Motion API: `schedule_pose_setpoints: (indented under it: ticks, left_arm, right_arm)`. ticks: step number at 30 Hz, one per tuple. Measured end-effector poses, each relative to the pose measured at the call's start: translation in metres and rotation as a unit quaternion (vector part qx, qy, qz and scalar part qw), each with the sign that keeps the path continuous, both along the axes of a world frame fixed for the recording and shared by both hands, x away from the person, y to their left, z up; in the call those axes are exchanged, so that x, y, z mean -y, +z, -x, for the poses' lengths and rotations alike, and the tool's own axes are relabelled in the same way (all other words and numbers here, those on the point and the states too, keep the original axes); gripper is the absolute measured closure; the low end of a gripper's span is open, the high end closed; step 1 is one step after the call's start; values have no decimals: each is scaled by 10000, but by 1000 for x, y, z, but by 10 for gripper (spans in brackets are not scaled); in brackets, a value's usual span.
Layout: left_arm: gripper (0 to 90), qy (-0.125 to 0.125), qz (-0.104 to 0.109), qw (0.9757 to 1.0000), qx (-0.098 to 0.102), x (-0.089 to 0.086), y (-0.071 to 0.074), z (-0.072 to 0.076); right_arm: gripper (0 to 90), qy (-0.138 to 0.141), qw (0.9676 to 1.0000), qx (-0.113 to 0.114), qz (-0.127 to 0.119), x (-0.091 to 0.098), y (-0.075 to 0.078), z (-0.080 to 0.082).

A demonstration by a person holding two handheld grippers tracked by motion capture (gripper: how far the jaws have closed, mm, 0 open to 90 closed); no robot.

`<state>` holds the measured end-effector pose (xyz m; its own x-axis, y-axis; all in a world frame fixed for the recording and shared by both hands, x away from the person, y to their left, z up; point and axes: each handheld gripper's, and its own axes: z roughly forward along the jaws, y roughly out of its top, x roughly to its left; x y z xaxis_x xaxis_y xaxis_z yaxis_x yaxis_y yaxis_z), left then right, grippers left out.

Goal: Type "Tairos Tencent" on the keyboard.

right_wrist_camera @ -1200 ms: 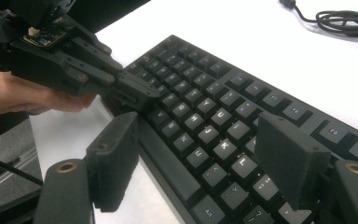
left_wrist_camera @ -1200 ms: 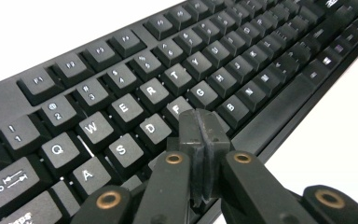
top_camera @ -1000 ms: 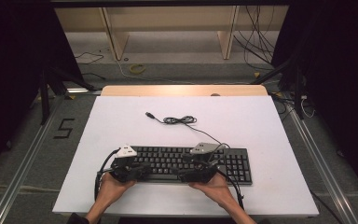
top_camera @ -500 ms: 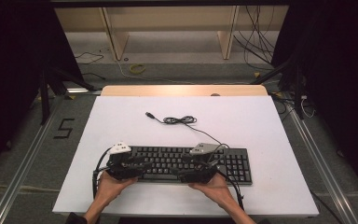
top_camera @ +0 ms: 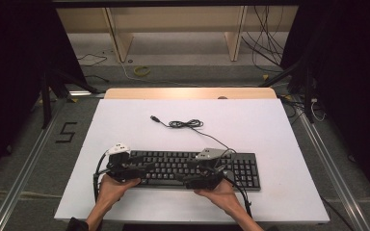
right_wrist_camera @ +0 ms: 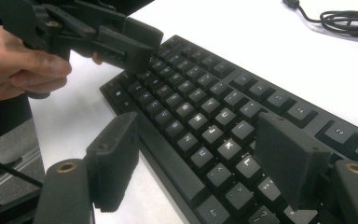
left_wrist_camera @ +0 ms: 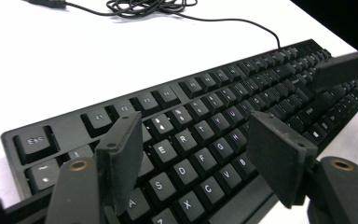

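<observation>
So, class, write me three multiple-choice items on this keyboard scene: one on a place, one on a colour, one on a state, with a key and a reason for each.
1. Where does the coiled cable lie?
A. on the white table, beyond the keyboard
B. on top of the keys
C. on the floor

2. What colour is the keyboard?
A. white
B. black
C. red

3. How do the jaws of the left gripper stand?
A. clamped on the cable
B. shut tight on nothing
C. apart above the keys

Key:
1 A, the high view shows the coil on the table behind the keyboard.
2 B, case and keys are black in every view.
3 C, the left gripper view shows a wide gap with keys visible between; they have just been opening.
</observation>
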<state>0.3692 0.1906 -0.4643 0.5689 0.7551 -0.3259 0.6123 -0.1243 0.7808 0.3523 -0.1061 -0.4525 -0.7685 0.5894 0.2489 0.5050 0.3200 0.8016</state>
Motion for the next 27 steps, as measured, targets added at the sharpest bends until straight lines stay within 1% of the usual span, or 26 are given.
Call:
schedule_pose_setpoints:
  ticks: [9, 12, 17, 20, 22, 24, 27]
  left_arm:
    - [351, 104, 41, 9999, -49, -3, 2, -8]
    - [357, 115, 24, 9999, -58, -5, 3, -12]
    - [384, 148, 10, 9997, -169, -6, 1, -18]
    - [448, 72, -45, 9998, -182, -6, 1, -19]
    - [520, -4, -116, 9997, -197, -4, 1, -19]
    - [597, -124, -216, 9994, -234, -2, 0, -19]
    - [688, -203, -398, 9987, -243, 2, -2, -19]
  right_arm:
    - [316, 22, 10000, -5, -17, -2, -1, 1]
    - [316, 18, 10000, -18, -25, -2, -1, 1]
    - [316, 20, 10000, 0, -21, -2, -1, 1]
    - [316, 19, 10000, 11, -20, -2, -1, 1]
    - [316, 25, 10000, -2, -12, -2, -1, 1]
    - [316, 24, 10000, -7, -14, -2, -1, 1]
    - [316, 25, 10000, -8, -14, -2, -1, 1]
